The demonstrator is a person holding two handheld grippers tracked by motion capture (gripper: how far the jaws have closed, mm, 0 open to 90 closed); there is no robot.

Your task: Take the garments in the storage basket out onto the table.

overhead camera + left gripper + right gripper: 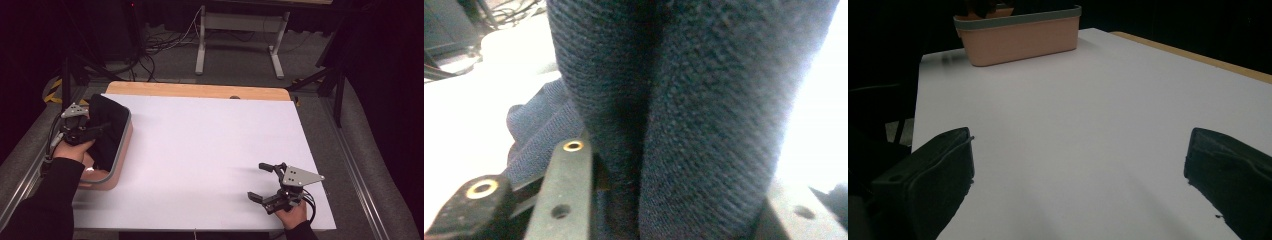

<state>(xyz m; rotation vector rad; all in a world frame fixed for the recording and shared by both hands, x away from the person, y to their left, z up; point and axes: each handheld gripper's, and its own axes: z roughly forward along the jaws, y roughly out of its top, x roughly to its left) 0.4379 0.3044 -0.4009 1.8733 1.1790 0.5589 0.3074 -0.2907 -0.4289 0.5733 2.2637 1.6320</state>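
A dark blue knitted cloth [109, 125] lies bunched in a pink basket with a grey rim [121, 155] at the table's left edge. My left gripper [99, 131] reaches into the basket from the left and is shut on a fold of the cloth. In the left gripper view the cloth [684, 100] rises thick between the two jaws of that gripper [684, 212]. My right gripper [265, 181] rests near the table's front right corner, open, with nothing between its fingers. In the right gripper view that gripper [1083, 175] points across the white surface toward the basket [1018, 42].
A white sheet [215, 150] covers the table, with a strip of wood [200, 90] showing along the far edge. Beyond it stand a grey table frame [240, 40] and cables on the floor. Metal rails run along both sides.
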